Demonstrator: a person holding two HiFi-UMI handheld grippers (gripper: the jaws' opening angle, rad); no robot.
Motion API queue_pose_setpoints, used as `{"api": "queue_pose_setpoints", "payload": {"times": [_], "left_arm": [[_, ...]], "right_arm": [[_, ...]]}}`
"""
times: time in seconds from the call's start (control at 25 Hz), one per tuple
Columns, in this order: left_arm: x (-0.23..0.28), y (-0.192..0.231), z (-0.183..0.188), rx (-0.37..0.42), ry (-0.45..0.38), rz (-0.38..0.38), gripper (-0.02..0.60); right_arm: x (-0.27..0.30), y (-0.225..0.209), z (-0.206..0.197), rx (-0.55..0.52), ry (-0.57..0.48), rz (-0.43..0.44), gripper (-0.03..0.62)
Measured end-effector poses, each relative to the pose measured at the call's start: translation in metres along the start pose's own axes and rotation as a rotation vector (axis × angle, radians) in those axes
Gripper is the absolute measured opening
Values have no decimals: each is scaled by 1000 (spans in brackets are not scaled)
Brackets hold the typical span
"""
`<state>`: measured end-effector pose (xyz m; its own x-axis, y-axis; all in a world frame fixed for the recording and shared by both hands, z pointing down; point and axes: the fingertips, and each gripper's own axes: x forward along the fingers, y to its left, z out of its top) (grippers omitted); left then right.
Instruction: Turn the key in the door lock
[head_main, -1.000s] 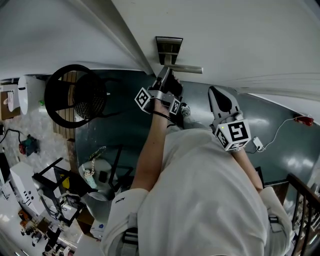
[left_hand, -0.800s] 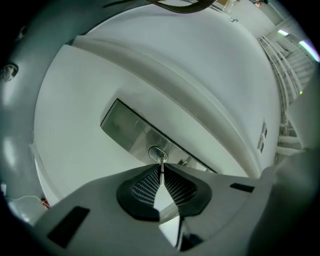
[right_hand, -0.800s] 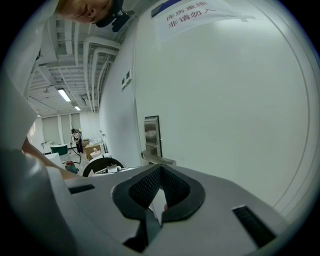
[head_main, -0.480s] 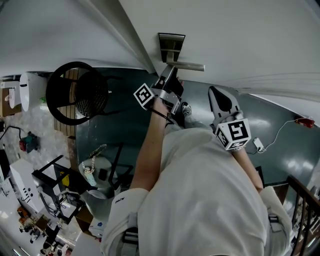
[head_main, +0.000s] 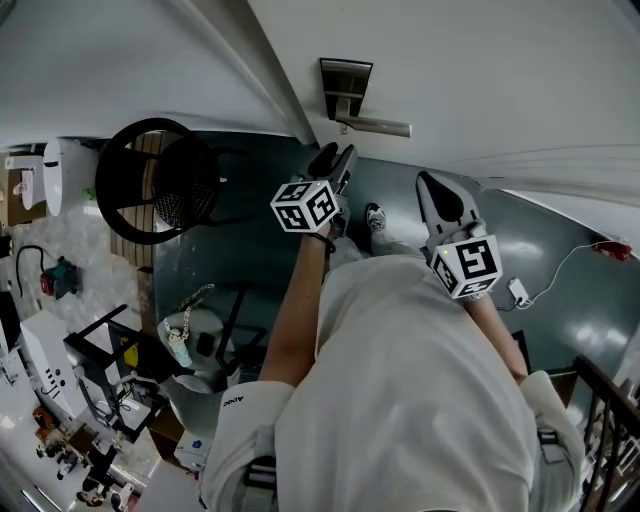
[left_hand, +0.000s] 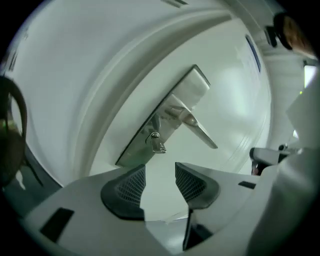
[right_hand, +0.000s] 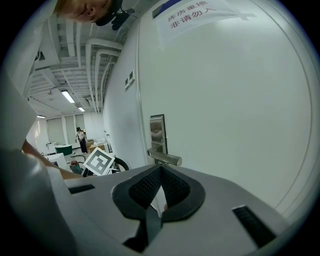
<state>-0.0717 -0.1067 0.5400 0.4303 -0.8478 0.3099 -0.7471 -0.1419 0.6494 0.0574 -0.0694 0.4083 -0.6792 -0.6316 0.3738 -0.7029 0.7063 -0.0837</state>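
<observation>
L tongs (left_hand: 159, 175) opened, drew off key (left_hand: 158, 145); white door (head_main: 480, 60), dark floor (head_main: 262, 235).

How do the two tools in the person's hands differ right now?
The left tool has its jaws apart, having just been opening, with nothing between them; the right tool has its jaws together. The left tool faces the key up close; the right tool hangs further back. Both are empty and point at the door.

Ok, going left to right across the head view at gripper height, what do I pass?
Round black chair → left gripper, its jaws have just been opening, nothing between them → right gripper, shut → small red object.
</observation>
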Motion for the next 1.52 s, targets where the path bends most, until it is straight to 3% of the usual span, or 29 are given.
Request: {"api": "queue_pose_setpoints", "payload": {"times": [0.2, 0.36, 0.48, 0.68, 0.84, 1.0, 1.2, 1.52], "left_arm": [[-3, -2, -1, 383, 75, 138, 176], [-6, -4, 10, 702, 41, 310, 176], [0, -12, 15, 950, 34, 372, 176], [17, -12, 13, 1152, 74, 426, 176], [26, -11, 21, 1228, 57, 483, 176], [34, -8, 25, 1223, 72, 514, 175], [37, -6, 25, 1222, 70, 517, 84], [39, 3, 27, 1208, 49, 595, 74]], "right_arm": [[-1, 3, 1, -1, -8, 7, -8], [-3, 3, 1, -2, -11, 10, -8], [-6, 3, -1, -4, -8, 6, -8], [-10, 3, -3, -4, -1, -5, -8], [-10, -3, -5, 1, 4, -24, -8], [-13, -10, -6, 7, 4, -42, -8], [-13, -14, -5, 13, 5, -57, -8], [-9, -16, -6, 18, 12, -64, -8]]}}
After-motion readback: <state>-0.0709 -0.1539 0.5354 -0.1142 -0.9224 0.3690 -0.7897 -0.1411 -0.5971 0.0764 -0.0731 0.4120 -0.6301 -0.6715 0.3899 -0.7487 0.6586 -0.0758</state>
